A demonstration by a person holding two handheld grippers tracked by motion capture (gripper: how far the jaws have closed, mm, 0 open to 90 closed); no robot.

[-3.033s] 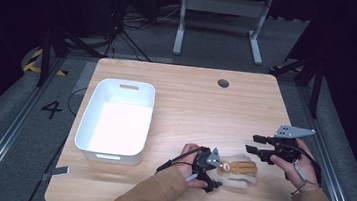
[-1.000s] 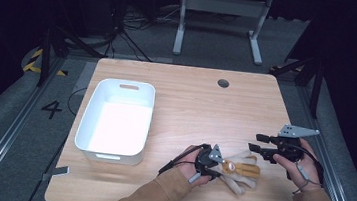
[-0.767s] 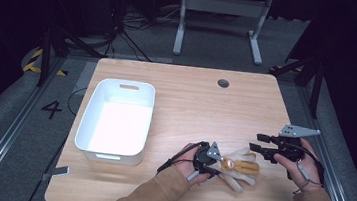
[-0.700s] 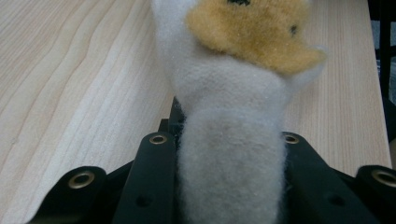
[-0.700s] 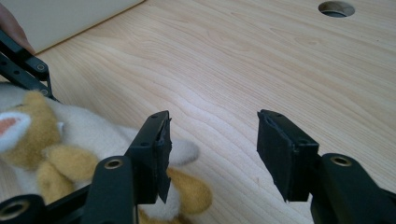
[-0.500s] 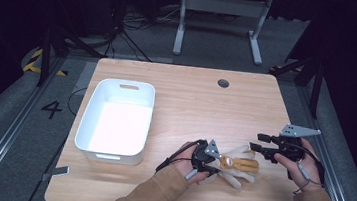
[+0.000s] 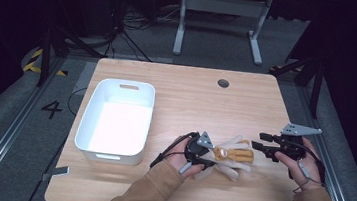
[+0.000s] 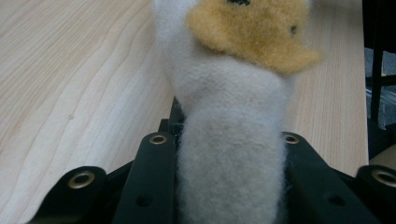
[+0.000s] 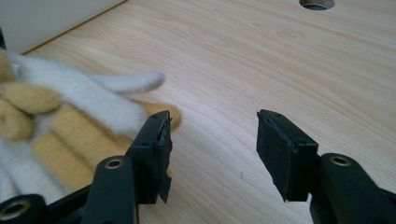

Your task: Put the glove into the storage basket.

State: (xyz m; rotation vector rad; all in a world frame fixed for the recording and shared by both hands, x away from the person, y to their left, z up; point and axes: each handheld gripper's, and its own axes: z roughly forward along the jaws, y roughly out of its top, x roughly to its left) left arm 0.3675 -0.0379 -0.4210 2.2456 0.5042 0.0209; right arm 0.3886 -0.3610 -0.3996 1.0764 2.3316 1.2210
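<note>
Pale wooden table (image 7: 187, 96) below — your left gripper (image 8: 229, 154) clamps the white-and-tan plush toy (image 8: 233, 121) (jaws pinching fleece); your right gripper (image 9: 212, 140) gapes empty.

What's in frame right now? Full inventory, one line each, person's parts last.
Wooden table: 1, light wood grain, centre of the high view, round cable hole near its far edge.
White plastic rectangular bin: 1, white, left part of the table, nothing in it.
Cream and tan plush toy: 1, cream with tan patches, near edge of the table between the two grippers.
Grey metal desk frame: 1, grey, on the floor beyond the table.
Left gripper: 1, black, jaws shut on a cream part of the plush toy.
Right gripper: 1, black, jaws open, just right of the toy.
Sleeves: 2, tan, bottom edge.
</note>
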